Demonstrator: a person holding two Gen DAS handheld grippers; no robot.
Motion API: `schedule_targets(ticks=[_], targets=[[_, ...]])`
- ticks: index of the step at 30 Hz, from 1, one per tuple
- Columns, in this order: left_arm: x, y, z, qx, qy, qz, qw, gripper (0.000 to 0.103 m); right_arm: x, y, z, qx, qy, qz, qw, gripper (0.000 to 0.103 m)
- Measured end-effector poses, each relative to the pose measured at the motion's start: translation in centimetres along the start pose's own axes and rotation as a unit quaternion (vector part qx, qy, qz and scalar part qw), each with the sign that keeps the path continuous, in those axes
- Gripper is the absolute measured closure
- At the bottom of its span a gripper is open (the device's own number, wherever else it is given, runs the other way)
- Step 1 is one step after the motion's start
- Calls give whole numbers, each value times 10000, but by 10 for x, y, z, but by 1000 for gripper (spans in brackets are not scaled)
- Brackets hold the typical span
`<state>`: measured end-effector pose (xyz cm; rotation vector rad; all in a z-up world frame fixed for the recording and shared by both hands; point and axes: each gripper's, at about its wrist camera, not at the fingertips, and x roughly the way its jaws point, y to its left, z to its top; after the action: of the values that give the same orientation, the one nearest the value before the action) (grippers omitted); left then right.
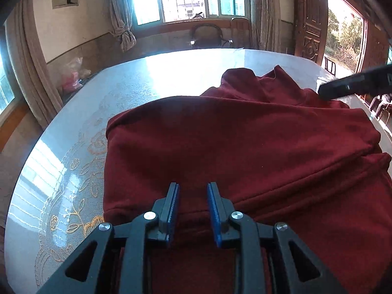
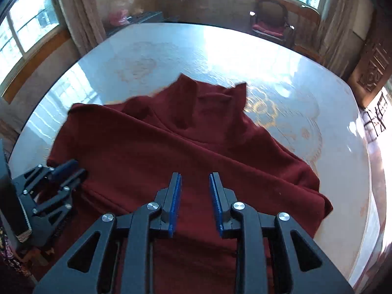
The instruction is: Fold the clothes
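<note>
1. Gleaming under window glare, the round table (image 2: 281,78) with its gold floral cloth carries everything; an armchair (image 2: 272,22) stands beyond its far edge, curtains (image 1: 121,12) hang by the window.
2. Nothing lies between either tool and the fabric.
3. Dark red garment (image 2: 186,152) is spread across the table's near half, partly folded, collar points sticking up at the far end.
4. Left hand-held gripper (image 1: 193,188) hovers over the hem, jaws slightly apart, pinching nothing.
5. Right hand-held gripper (image 2: 195,177) likewise parted, empty.
</note>
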<state>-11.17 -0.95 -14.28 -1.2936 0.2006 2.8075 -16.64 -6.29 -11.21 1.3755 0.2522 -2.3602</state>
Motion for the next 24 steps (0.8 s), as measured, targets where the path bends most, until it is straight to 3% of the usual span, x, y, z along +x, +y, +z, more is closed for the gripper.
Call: schedule_targets(ticks=[2,3,5,8,12,15,17,20,22,24], targets=[[-4,0,-3,-17,-27,43,10000,79,-4,52,36,-842,-146,253,9960,70],[-7,4,-6,-87,-47,3,10000,79,-2,77,51,-1273,-174,263,9914,59],[-10,6,-8,-36,-74,192,9998,79,15,122,63,-2248,-71,136,9743,47],[-5,-9,-9,501,-83,579,9970,78,46,188,74,-3708,142,-111,9286,47],[-2,-21,-9,853,-77,892,9923,78,97,229,70,-4794,594,-390,8747,48],[-3,-12,-9,661,-22,703,9953,78,113,240,66,-5137,790,-96,8543,48],[-3,-4,-8,439,13,462,9980,78,118,245,72,-5149,702,-223,8541,48],[-3,6,-9,199,40,165,9997,78,115,243,88,-4798,442,-188,8761,48],[-4,8,-9,143,18,98,9998,78,119,243,89,-4785,594,-102,8760,48],[-4,8,-10,140,14,105,9998,78,118,238,92,-4610,631,50,8852,48]])
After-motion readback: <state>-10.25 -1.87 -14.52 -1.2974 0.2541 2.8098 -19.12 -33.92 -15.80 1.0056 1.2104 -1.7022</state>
